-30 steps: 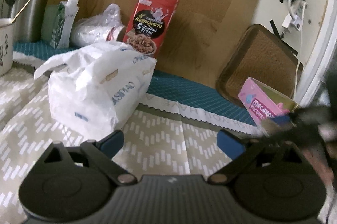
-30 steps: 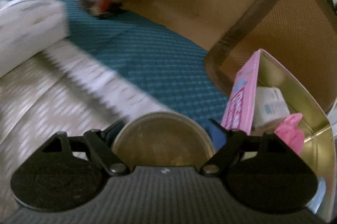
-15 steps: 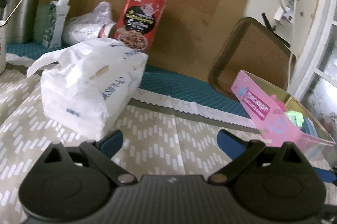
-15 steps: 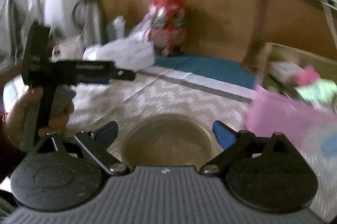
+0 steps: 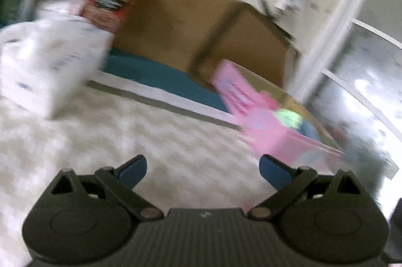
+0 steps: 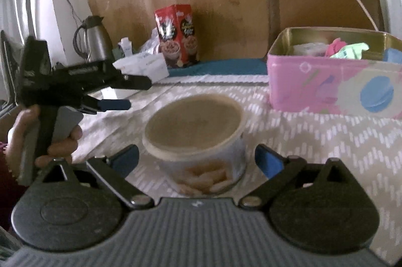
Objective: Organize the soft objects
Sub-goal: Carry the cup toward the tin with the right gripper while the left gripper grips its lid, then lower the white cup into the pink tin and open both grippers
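**Standing Over a Tub, Jaws Wide**

Hovering nearest the lens, the right gripper [image 6: 196,159] has just been opening; its jaws stand wide, with the lidded tub [image 6: 194,138] between them but clear of both pads. The tub looks rigid, light and smooth-sided (hardly a soft thing), so I judge a grip low on its wall safer than one on the lid. To the side, the left gripper [image 6: 118,93], held in a hand [image 6: 42,138], also has its fingers apart and holds nothing. Beyond, on the patterned cloth [image 6: 314,131], sits the pink tin [image 6: 326,88]; the soft things [image 6: 346,48] lie inside it, limp, light and best pinched mid-bulk. Farthest stands a red box [image 6: 177,34].
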{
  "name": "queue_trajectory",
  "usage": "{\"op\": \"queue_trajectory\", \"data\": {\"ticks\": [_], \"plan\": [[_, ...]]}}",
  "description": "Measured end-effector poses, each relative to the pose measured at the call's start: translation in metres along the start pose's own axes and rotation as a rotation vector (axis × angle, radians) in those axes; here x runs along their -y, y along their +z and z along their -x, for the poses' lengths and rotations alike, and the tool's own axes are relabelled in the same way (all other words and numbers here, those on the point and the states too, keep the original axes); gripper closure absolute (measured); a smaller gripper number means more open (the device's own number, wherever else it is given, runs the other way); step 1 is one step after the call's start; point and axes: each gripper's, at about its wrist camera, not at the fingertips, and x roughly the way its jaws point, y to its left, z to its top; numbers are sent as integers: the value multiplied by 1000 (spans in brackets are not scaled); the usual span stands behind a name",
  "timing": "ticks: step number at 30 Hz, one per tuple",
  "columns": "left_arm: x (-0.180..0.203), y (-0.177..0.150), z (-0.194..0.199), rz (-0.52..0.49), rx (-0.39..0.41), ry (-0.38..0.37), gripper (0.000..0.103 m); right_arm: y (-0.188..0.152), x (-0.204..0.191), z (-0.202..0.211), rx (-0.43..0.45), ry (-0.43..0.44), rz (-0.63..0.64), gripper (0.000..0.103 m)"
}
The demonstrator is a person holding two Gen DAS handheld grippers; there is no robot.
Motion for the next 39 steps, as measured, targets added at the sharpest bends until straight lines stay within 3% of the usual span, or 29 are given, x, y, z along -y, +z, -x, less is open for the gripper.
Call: {"op": "queue_trajectory", "data": {"ticks": [4,6,7,10,19,23,26,29,33,34,36,39], "plan": [[40,-9,-15,-106,-71,-49,7,-4,-9,-9,-20,-53,66,4],[51,-16,-29,-135,-113,-85,21,-5,-10,-13,-21,-78,79,8],[53,-18,-34,-114,-134,-134,25,-6,-9,-13,-10,-94,82,18],[74,-24,-43,-142,-154,-156,25,-8,-3,-9,3,-107,77,20],[153,-45,-99,-277,-262,-277,22,-27,55,23,68,-282,6,20],[188,-43,-112,-363,-264,-310,22,-29,78,31,108,-354,-48,20],[212,-22,-109,-424,-183,-333,22,-14,92,35,183,-396,-43,20],[227,5,-108,-459,-91,-319,22,18,109,32,281,-398,-22,20],[233,37,-129,-465,-31,-263,21,54,135,16,357,-392,19,19],[233,43,-137,-467,-24,-241,20,63,143,8,364,-393,25,19],[231,52,-157,-454,-36,-192,7,77,155,-8,367,-408,20,19],[223,55,-184,-391,-48,-60,6,86,178,-25,344,-557,21,19]]}}
